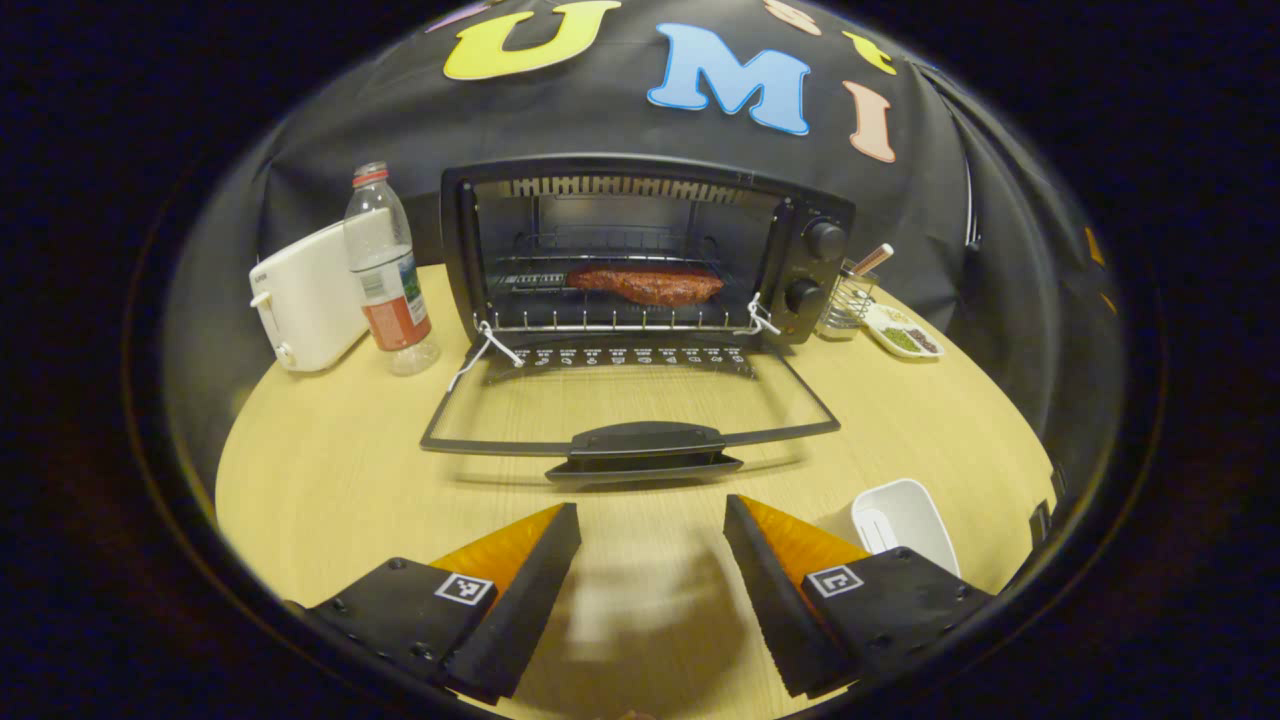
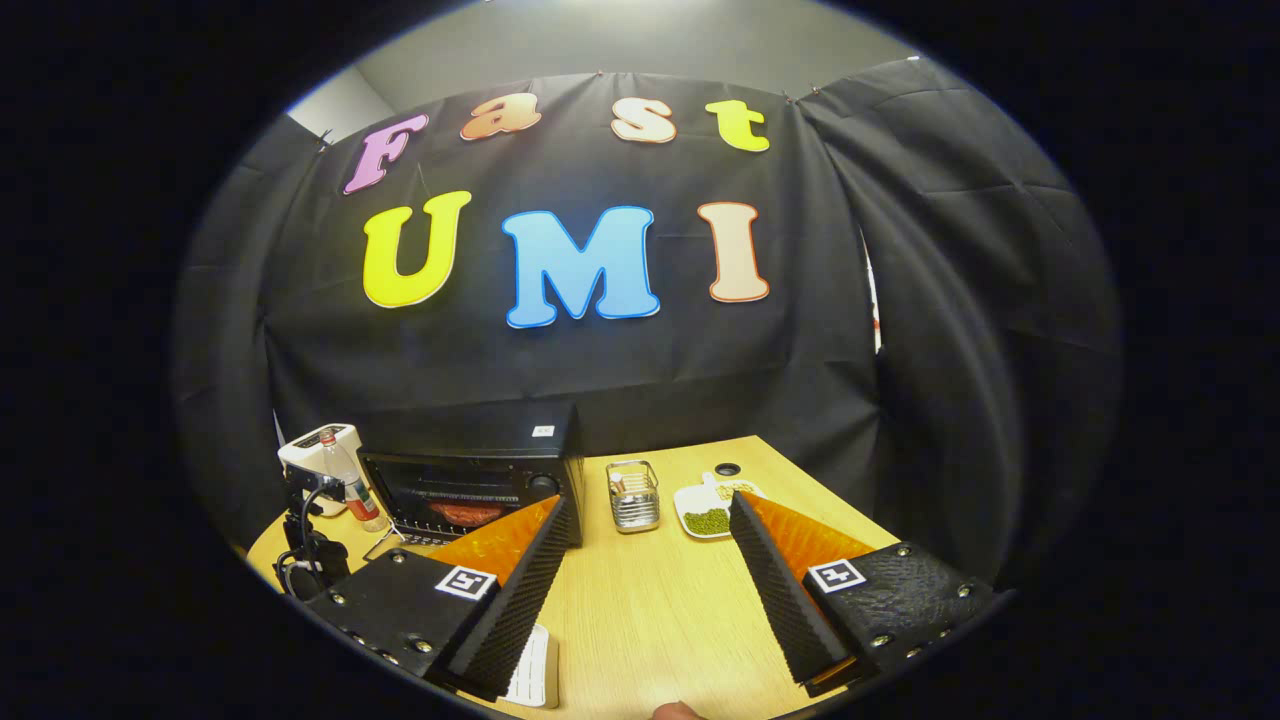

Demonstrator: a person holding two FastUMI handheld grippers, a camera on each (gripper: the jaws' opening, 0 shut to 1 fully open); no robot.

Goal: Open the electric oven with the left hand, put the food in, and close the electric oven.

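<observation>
Food in, door down, closing left to do.
Left claw (image 1: 652, 560) released, empty, lined up before door handle (image 1: 645, 450) of oven (image 1: 800, 215); meat (image 1: 648, 284) on rack. Right claw (image 2: 645, 575) released, high above counter (image 2: 660, 610).

Left gripper view: rides low over the counter (image 1: 330, 470), facing straight into the open oven (image 1: 640, 260) from near; its own tongs (image 1: 652, 520) frame the bottom edge.
Right gripper view: sits higher and farther back, to the oven's right, tilted up so the booth wall takes most of the frame; its tongs (image 2: 648, 520) sit at the bottom.
Shared: the oven (image 2: 470, 480), bottle (image 1: 388, 270) (image 2: 345, 490), wire basket (image 1: 848, 300) (image 2: 634, 495), seed dish (image 1: 903, 332) (image 2: 708, 512) and the counter top (image 2: 650, 600).
</observation>
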